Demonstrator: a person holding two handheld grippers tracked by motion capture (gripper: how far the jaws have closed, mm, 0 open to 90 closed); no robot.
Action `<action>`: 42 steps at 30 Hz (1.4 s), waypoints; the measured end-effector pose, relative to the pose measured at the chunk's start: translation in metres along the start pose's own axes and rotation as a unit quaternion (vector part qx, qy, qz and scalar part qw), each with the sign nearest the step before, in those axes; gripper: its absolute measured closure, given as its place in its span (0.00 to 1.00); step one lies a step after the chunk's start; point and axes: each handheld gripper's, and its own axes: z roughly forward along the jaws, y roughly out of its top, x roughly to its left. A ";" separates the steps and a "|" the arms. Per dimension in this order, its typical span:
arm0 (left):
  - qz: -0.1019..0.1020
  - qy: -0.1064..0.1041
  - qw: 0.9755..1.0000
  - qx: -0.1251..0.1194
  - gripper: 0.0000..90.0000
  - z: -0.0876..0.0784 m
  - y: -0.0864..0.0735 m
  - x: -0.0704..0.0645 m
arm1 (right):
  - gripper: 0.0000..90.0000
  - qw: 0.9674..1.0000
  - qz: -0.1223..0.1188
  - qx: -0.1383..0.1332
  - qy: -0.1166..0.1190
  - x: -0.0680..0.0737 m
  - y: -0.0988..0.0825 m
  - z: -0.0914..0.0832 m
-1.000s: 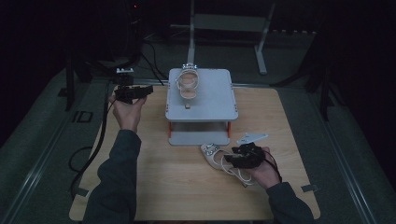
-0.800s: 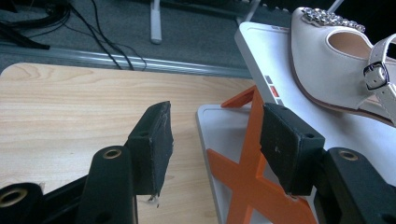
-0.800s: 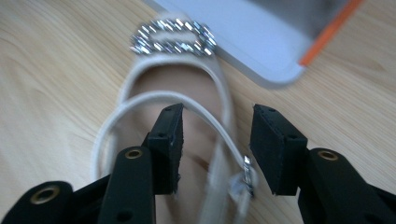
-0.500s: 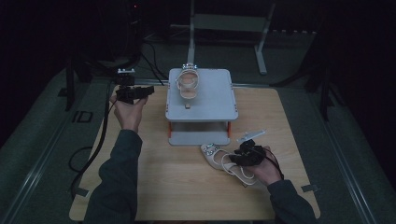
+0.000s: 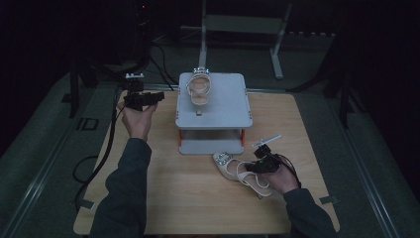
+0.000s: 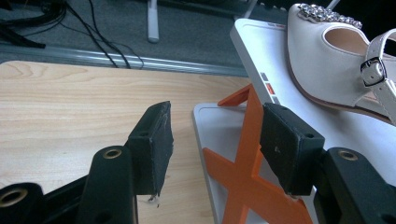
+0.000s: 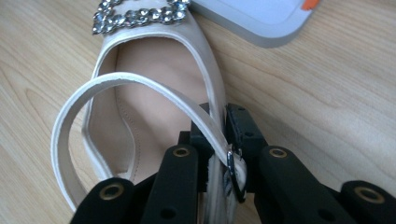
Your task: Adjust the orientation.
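Observation:
A white strappy shoe (image 5: 237,171) with a jewelled toe lies on the wooden table in front of the stand. My right gripper (image 5: 255,166) is on it. In the right gripper view its jaws have just been closing and are now shut (image 7: 218,126) on the shoe's (image 7: 154,70) side wall and strap by the buckle. A matching shoe (image 5: 199,89) rests on top of the grey stand (image 5: 228,109). My left gripper (image 5: 157,96) is held to the left of the stand, open (image 6: 215,140) with nothing between its pads; the stand-top shoe (image 6: 327,60) lies beyond it.
The stand has a grey lower shelf and orange cross braces (image 6: 243,168). The wooden table (image 5: 163,188) ends at a metal rail behind, with cables (image 5: 163,49) and a frame's legs on the dark floor beyond.
The right hand has shifted slightly over the shoe on the table. The left hand has kept still.

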 end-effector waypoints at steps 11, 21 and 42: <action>0.002 0.001 1.000 0.000 0.49 -0.001 0.000 0.000 | 0.93 1.000 0.014 -0.007 -0.009 0.002 -0.002 0.000; 0.005 0.004 1.000 -0.006 0.49 -0.003 -0.001 0.001 | 0.96 0.998 0.054 -0.024 -0.005 -0.002 -0.008 -0.001; 0.002 0.006 1.000 -0.014 0.49 -0.010 -0.003 0.010 | 0.96 0.980 0.189 -0.057 -0.018 -0.033 -0.039 -0.024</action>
